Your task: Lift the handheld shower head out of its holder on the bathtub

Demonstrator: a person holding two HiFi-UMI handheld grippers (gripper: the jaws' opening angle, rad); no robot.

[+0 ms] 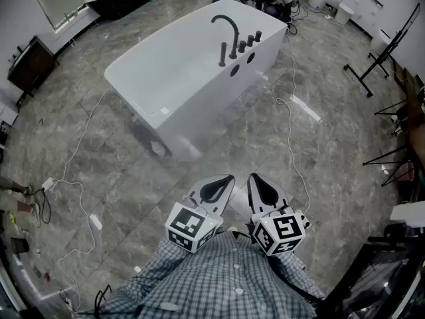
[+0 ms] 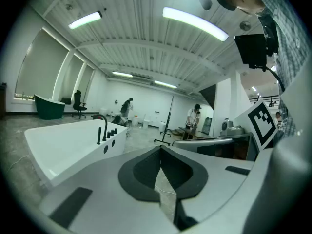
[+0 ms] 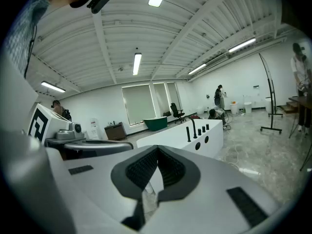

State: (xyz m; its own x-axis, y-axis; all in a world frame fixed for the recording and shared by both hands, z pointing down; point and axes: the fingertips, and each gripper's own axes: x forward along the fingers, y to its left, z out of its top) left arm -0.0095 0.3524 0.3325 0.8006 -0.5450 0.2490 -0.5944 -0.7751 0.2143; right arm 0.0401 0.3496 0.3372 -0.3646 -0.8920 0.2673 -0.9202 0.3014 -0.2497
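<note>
A white freestanding bathtub [image 1: 174, 78] stands on the floor ahead of me. On its far rim are a black arched faucet [image 1: 227, 26], a row of black knobs [image 1: 250, 41], and the slim black handheld shower head [image 1: 222, 55] upright in its holder. Both grippers are held close to my body, well short of the tub. My left gripper [image 1: 231, 177] and right gripper [image 1: 252, 177] are shut with nothing between the jaws. The left gripper view shows the tub [image 2: 68, 147] and shower head [image 2: 99, 136] at left beyond the gripper [image 2: 160, 148]. In the right gripper view the tub [image 3: 170, 138] and shower head [image 3: 188, 134] lie straight beyond the gripper [image 3: 157, 150].
White cables [image 1: 292, 121] trail over the grey marble floor between me and the tub. Black stands [image 1: 382, 52] line the right side and a dark cabinet [image 1: 28, 65] stands at left. Far off are people [image 2: 127, 107] and a dark green tub [image 3: 156, 123].
</note>
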